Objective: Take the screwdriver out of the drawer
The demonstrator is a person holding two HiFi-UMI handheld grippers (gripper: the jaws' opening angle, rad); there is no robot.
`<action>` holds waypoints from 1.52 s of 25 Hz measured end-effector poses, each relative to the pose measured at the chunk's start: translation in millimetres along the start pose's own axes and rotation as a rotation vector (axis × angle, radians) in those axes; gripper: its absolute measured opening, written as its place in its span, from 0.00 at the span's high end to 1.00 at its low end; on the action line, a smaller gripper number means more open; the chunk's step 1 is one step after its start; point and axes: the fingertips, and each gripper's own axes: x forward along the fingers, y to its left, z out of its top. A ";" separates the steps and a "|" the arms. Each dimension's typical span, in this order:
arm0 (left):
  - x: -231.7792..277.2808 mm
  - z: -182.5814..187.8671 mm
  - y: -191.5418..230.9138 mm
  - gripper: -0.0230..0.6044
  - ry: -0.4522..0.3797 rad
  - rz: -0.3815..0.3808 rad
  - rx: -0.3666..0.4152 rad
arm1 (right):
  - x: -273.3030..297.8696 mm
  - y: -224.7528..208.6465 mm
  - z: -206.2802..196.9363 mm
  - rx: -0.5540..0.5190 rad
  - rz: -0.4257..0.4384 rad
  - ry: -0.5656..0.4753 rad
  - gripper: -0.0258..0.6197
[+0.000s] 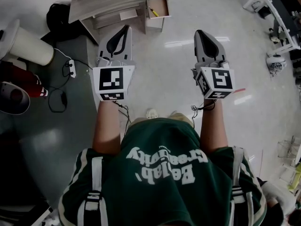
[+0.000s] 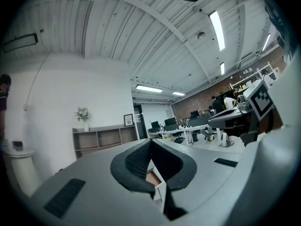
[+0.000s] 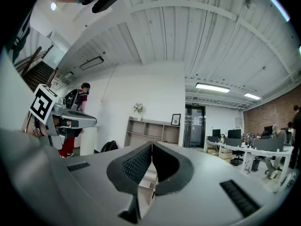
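Observation:
In the head view a small desk stands ahead, and its wooden drawer is pulled open. A yellow-handled screwdriver lies inside it. Both grippers are held level, well short of the drawer. My left gripper is shut with nothing held, its pads meeting at the tips. My right gripper is also shut and empty. Below the left pads a bit of the drawer's brown inside shows.
A white round pedestal, a black bag and a power strip with cables lie on the floor at the left. White racks stand far right. A shelf unit lines the back wall, and a person stands at the left.

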 end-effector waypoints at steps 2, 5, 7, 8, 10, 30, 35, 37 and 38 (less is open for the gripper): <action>-0.3 0.2 -0.1 0.93 0.000 0.001 -0.001 | -0.2 0.0 0.0 0.002 0.000 0.000 0.91; -0.3 0.5 0.0 0.93 0.000 0.002 0.003 | 0.1 0.4 -0.6 0.002 0.001 0.000 0.91; -0.4 1.0 0.5 0.93 -0.001 0.003 0.005 | 0.2 0.8 -0.6 0.003 0.003 -0.004 0.91; -0.4 1.2 0.6 0.93 -0.001 0.003 0.005 | 0.1 0.9 -0.6 0.005 0.006 -0.008 0.91; -0.2 1.1 0.4 0.93 -0.001 0.003 0.007 | -0.4 0.4 -1.3 0.010 0.011 -0.018 0.91; 16.2 4.2 -0.7 0.93 -0.019 -0.013 0.010 | 12.6 -2.9 -4.0 0.013 0.017 -0.016 0.91; 47.6 -6.0 10.6 0.93 -0.011 -0.009 0.014 | 48.1 -13.4 -12.3 0.019 0.033 -0.015 0.91; 69.3 -10.2 18.6 0.93 -0.006 -0.006 0.015 | 70.9 -22.6 -15.6 0.021 0.040 -0.015 0.91; 80.5 -12.4 22.4 0.93 -0.003 -0.004 0.015 | 82.5 -27.8 -17.6 0.021 0.043 -0.016 0.91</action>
